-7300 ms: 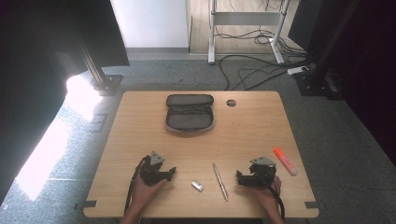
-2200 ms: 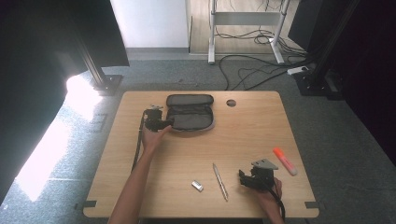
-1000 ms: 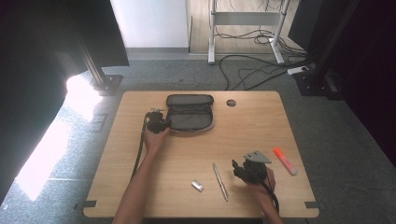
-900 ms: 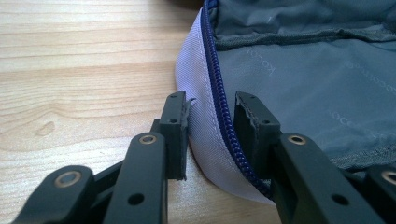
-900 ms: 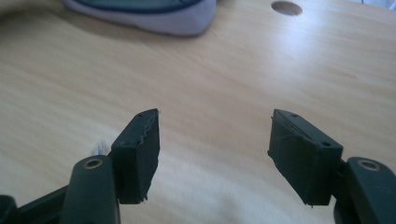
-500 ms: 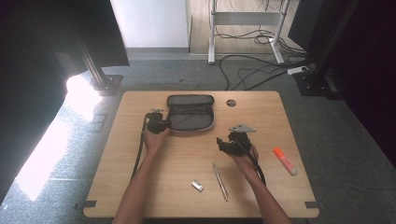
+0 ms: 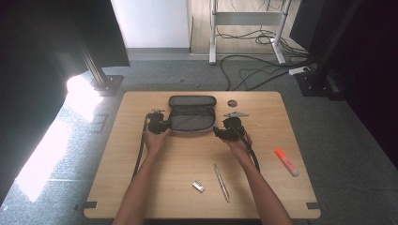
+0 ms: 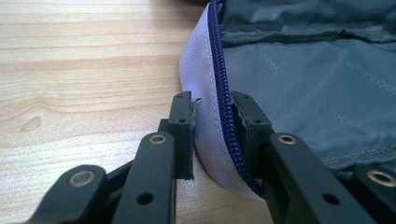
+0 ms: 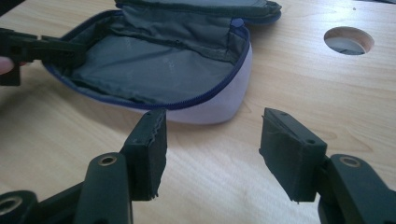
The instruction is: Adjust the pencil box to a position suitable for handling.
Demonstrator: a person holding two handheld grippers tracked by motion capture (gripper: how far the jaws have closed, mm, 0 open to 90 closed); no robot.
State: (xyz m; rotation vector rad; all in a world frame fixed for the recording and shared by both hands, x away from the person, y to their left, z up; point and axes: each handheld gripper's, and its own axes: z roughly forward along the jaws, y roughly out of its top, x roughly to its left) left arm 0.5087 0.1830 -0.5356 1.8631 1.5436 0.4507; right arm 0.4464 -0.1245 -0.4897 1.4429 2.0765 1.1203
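A grey pencil case [image 7: 192, 115] with a blue zipper lies unzipped at the back middle of the wooden table [image 7: 281, 197]. My left gripper [image 7: 165, 125] is at its left end. In the left gripper view the jaws [image 8: 212, 105] have just been closing, and their pads press on the case's pale side wall and zipper rim [image 8: 219, 135]. My right gripper [image 7: 219, 132] hovers just off the case's right end. Its jaws [image 9: 212, 126] have just been closing a little, stand open with nothing between them, and point at the case [image 9: 163, 65].
A silver pen [image 7: 221, 182] and a small silver stick [image 7: 198, 186] lie near the front edge. An orange highlighter [image 7: 286, 161] lies at the right. A round cable hole [image 7: 232, 102] sits just right of the case. The left gripper [image 9: 46, 51] appears in the right gripper view.
The right hand has moved from the front right of the table back and left to the case's right end. The left hand has stayed at the case's left end.
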